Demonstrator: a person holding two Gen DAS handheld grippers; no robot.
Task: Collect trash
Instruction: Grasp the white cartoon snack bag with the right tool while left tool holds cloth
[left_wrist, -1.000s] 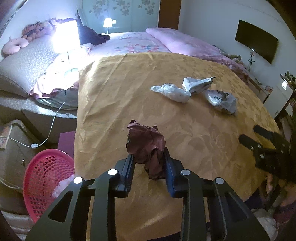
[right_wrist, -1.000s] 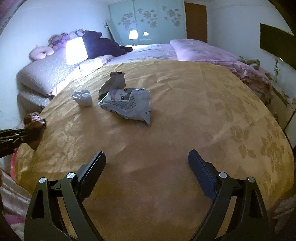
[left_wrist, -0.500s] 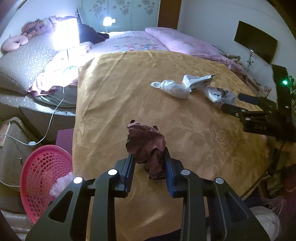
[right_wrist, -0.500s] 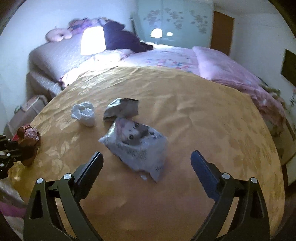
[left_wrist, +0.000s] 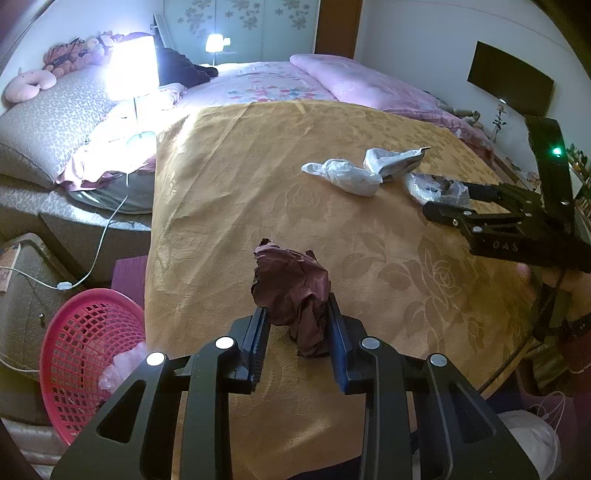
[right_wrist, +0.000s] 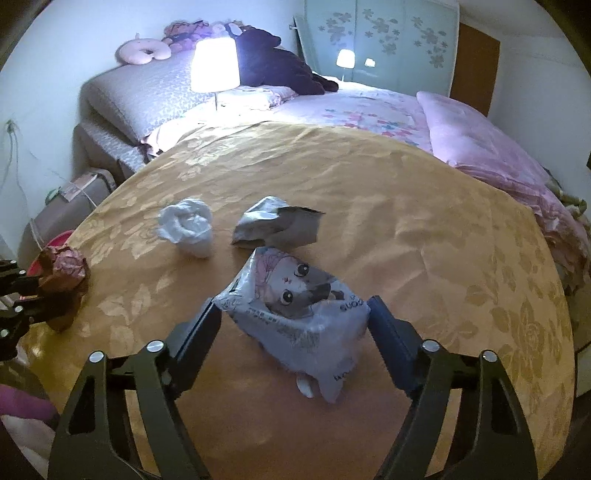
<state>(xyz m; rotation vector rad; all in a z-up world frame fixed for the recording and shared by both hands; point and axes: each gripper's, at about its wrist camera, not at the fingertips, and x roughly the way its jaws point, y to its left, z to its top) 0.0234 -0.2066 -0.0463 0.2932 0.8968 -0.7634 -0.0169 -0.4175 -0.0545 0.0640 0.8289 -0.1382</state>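
My left gripper (left_wrist: 295, 310) is shut on a crumpled dark red wrapper (left_wrist: 291, 288), held just above the yellow bedspread (left_wrist: 258, 166) near its front left corner. My right gripper (right_wrist: 291, 306) straddles a white printed plastic bag (right_wrist: 303, 314) with a cartoon cat on it; its jaws are closing, the pads sit at the bag's sides, and the bag looks unsqueezed. Behind that bag lie a silver wrapper (right_wrist: 277, 225) and a balled white plastic bag (right_wrist: 188, 225). The left wrist view shows the right gripper (left_wrist: 448, 201) at the right, over the printed bag (left_wrist: 424, 184).
A pink mesh basket (left_wrist: 85, 354) with some plastic in it stands on the floor left of the bed corner. A lit lamp (left_wrist: 133, 66), pillows and a pink quilt (left_wrist: 369, 85) lie beyond the bedspread. A white cable (left_wrist: 107, 229) trails down the bed's left side.
The right gripper moved forward over the bedspread until the printed bag came between its jaws, then began narrowing. The left gripper stayed still, holding the red wrapper.
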